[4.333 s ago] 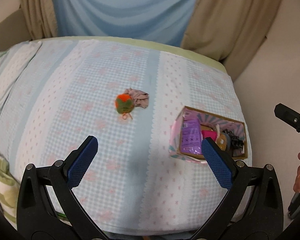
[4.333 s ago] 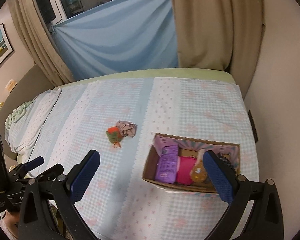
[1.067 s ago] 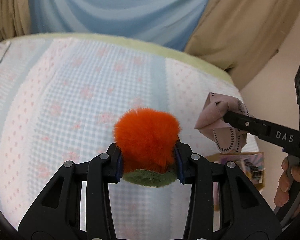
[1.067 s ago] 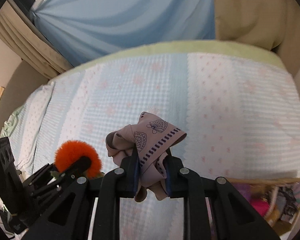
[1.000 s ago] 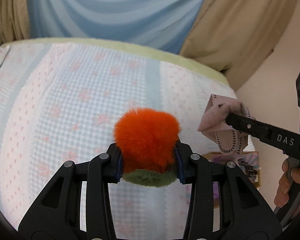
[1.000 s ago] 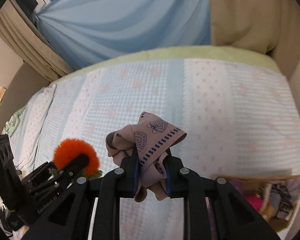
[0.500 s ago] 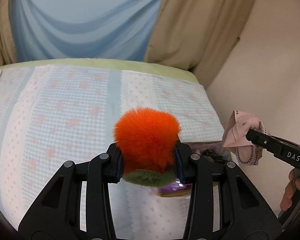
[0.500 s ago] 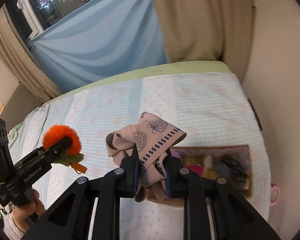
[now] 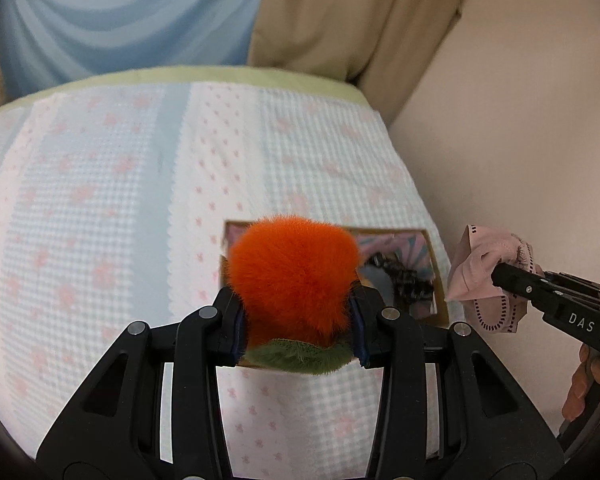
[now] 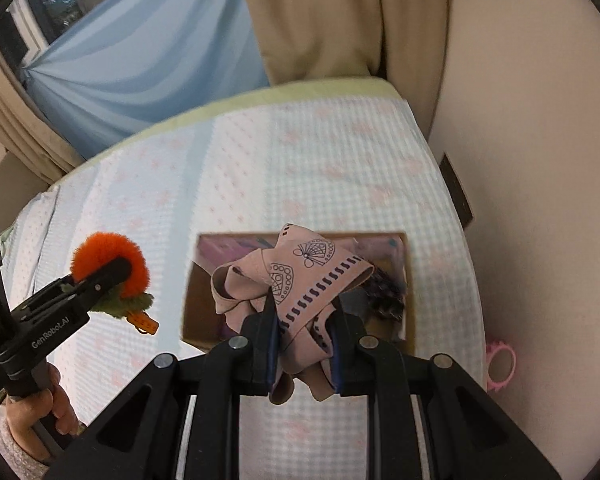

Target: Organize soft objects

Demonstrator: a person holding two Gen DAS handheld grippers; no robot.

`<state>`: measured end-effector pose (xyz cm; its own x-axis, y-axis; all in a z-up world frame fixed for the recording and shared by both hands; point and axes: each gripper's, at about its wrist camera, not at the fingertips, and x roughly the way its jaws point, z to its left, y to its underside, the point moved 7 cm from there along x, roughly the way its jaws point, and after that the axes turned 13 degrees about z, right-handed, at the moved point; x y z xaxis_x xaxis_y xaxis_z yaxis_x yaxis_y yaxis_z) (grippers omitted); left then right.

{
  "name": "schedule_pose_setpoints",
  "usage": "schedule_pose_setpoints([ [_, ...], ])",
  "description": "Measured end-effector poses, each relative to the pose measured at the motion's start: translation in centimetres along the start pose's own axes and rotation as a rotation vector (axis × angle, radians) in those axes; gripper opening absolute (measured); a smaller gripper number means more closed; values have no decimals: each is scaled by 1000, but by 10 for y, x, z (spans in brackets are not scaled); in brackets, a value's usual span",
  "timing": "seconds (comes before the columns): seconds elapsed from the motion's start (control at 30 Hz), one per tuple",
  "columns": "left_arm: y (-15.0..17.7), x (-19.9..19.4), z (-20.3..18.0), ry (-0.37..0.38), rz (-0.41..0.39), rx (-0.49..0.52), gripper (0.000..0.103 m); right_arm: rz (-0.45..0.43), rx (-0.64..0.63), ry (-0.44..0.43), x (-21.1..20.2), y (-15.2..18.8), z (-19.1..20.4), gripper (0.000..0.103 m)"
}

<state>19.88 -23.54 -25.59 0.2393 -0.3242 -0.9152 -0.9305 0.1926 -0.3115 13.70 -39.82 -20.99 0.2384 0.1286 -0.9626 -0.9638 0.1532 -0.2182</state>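
Note:
My left gripper [image 9: 296, 308] is shut on a fluffy orange pompom [image 9: 294, 276] with a green felt base, held in the air in front of the cardboard box [image 9: 440, 280]. In the right wrist view the same pompom [image 10: 110, 266] hangs left of the box [image 10: 192, 292], with an orange tag under it. My right gripper [image 10: 302, 328] is shut on a crumpled pink cloth [image 10: 296, 276] printed with dark fan shapes, right over the box. The cloth [image 9: 486, 268] also shows at the right in the left wrist view, just past the box's right end.
The box stands near the right edge of a bed with a pale blue and pink checked cover [image 10: 320, 168]. It holds dark hair clips [image 10: 386, 292] and other small things. A beige wall [image 10: 540, 200] runs along the bed's right side. A pink ring [image 10: 500, 362] lies beside the bed.
Both grippers have carried their objects to the right across the bed. The box has come into view under the cloth and behind the pompom. Both grips stay the same.

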Motion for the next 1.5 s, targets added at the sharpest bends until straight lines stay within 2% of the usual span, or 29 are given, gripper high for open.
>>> schedule_pose_setpoints([
  [0.2,-8,50,-15,-5,84,43,36,94,9,30,40,4,-29,19],
  [0.47,-40,115,-26,-9,172,120,36,206,39,32,100,7,-58,19],
  [0.67,-46,156,-22,-33,245,151,36,289,-23,14,132,10,-62,19],
  [0.7,-46,160,-21,-34,253,154,39,302,-44,19,137,11,-61,19],
  [0.73,-46,163,-20,-40,261,152,43,315,-58,23,142,12,-60,22],
  [0.77,-46,167,-18,-46,278,145,61,330,-69,22,146,13,-60,31],
  [0.8,-46,170,-17,-53,294,139,87,346,-79,17,151,14,-59,39],
  [0.83,-46,173,-16,-56,310,139,98,360,-90,6,155,15,-57,61],
  [0.87,-45,174,-15,-60,314,143,103,370,-96,-5,157,16,-56,87],
  [0.9,-45,173,-13,-67,315,144,103,384,-101,-21,159,18,-55,97],
  [0.93,-44,173,-12,-73,320,145,103,386,-104,-29,159,18,-53,103],
  [1.03,-42,170,-5,-73,320,128,103,388,-121,-36,158,21,-49,103],
  [1.2,-34,157,3,-86,311,114,103,333,-137,-16,151,17,-43,103],
  [1.5,-24,111,10,-80,261,86,103,280,-140,-7,134,11,-31,103],
])
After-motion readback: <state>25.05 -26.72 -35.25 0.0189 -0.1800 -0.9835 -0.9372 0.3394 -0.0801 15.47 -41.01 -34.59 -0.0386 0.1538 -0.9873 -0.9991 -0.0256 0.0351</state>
